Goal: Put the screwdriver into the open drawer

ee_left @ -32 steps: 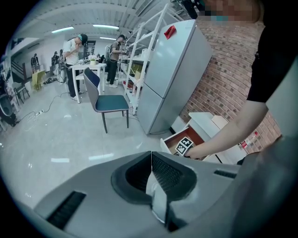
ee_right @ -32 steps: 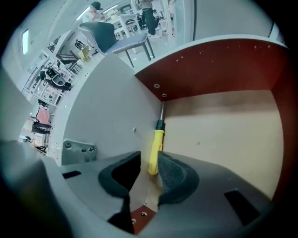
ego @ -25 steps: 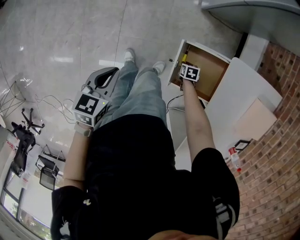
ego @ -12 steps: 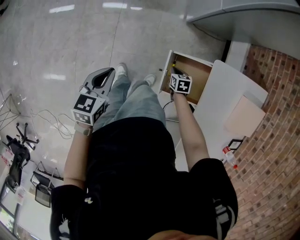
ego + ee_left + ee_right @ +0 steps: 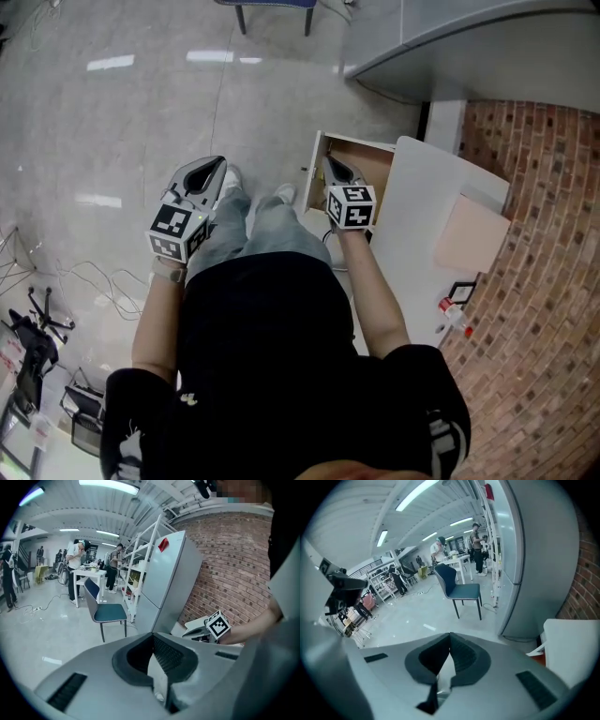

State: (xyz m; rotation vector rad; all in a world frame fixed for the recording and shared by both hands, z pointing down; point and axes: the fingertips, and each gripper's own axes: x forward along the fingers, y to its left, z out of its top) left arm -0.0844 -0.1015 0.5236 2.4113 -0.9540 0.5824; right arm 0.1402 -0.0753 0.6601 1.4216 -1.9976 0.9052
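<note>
The open drawer [image 5: 377, 157] has a brown bottom and a white front, and it sticks out of the white desk [image 5: 422, 225] just ahead of the person's feet. My right gripper [image 5: 332, 165] hangs over the drawer's near left corner. In the right gripper view its jaws [image 5: 450, 635] meet at the tips with nothing between them. My left gripper [image 5: 217, 164] is held out over the person's left leg, away from the drawer. It is shut and empty in the left gripper view [image 5: 153, 635]. No screwdriver shows in any view; the right gripper hides part of the drawer.
A beige board [image 5: 472, 232] lies on the desk, with a red-capped bottle [image 5: 452, 314] at the desk's near edge. A brick wall [image 5: 544, 281] runs along the right. A blue chair [image 5: 461, 590] stands on the floor beyond, beside a tall grey cabinet [image 5: 534, 573]. Cables [image 5: 66, 281] lie on the floor at left.
My right gripper has drawn back from inside the drawer to its near corner. The yellow-handled tool seen by the drawer's front earlier is out of sight. The head view has swung.
</note>
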